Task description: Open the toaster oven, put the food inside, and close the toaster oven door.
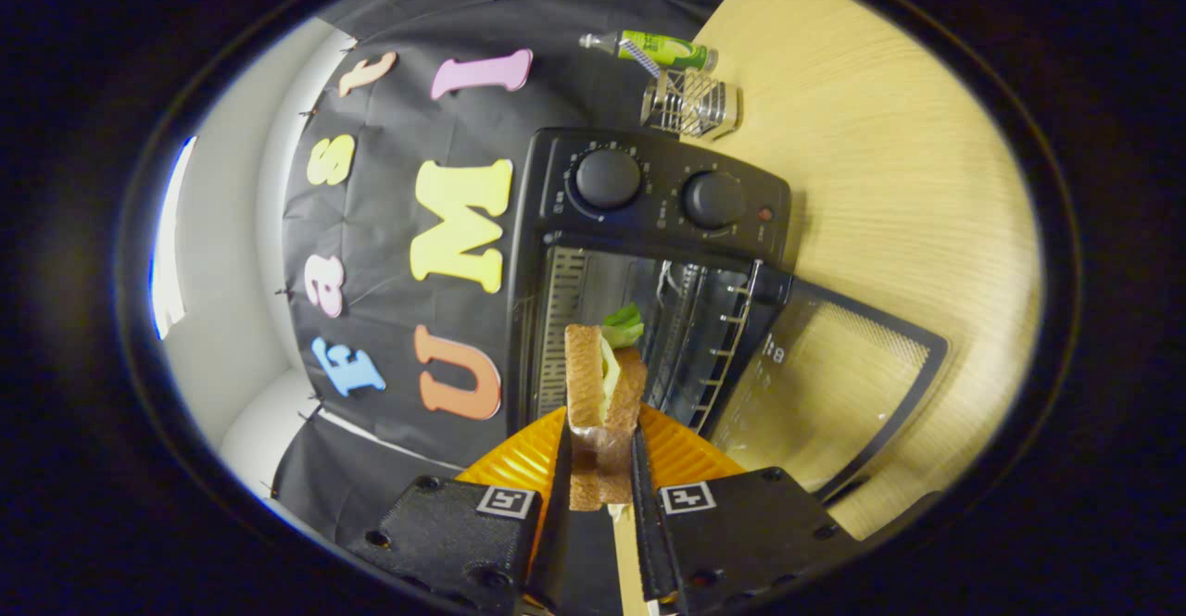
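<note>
Pinching a sandwich, the claw faces the open toaster oven, plate beneath.

The gripper had both fingers pressed on the sandwich, and they covered its lower sides, so the filling there could not be seen. Beneath and just behind the fingers, the orange plate showed as two slivers, the rest hidden by the sandwich and the gripper's body. Beyond the sandwich, the toaster oven cavity was dim, its dial markings too small to read, and the far bottle looked possibly green.
</note>
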Motion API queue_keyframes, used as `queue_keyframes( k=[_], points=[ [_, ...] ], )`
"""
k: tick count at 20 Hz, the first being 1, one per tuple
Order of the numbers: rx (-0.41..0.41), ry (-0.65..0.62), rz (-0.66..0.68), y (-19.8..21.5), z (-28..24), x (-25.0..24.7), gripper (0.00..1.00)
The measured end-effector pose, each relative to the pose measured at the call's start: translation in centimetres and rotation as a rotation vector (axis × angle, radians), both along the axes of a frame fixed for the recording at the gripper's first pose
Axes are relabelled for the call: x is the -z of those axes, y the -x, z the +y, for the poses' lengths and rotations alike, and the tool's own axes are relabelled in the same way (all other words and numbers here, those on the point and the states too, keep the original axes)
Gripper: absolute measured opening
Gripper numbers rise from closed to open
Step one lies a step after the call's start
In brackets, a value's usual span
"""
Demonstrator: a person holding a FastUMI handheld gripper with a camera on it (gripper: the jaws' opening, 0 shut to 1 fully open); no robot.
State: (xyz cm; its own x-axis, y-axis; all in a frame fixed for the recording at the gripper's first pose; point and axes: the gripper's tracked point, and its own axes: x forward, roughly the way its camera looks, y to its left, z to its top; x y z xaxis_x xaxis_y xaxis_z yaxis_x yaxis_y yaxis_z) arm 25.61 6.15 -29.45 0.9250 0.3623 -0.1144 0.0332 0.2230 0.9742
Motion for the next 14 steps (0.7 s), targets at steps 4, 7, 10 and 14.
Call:
queue_keyframes(
  k=[4,7,10,14],
  points=[
    [0.023,0.074,0.054,-2.5,2.1,2.0,0.36],
    [0.051,0.099,0.079,-4.8,2.9,2.0,0.36],
    [0.054,0.127,0.071,-6.2,4.5,2.5,0.36],
    [0.002,0.33,0.04,-6.7,5.4,3.0,0.41]
  ],
)
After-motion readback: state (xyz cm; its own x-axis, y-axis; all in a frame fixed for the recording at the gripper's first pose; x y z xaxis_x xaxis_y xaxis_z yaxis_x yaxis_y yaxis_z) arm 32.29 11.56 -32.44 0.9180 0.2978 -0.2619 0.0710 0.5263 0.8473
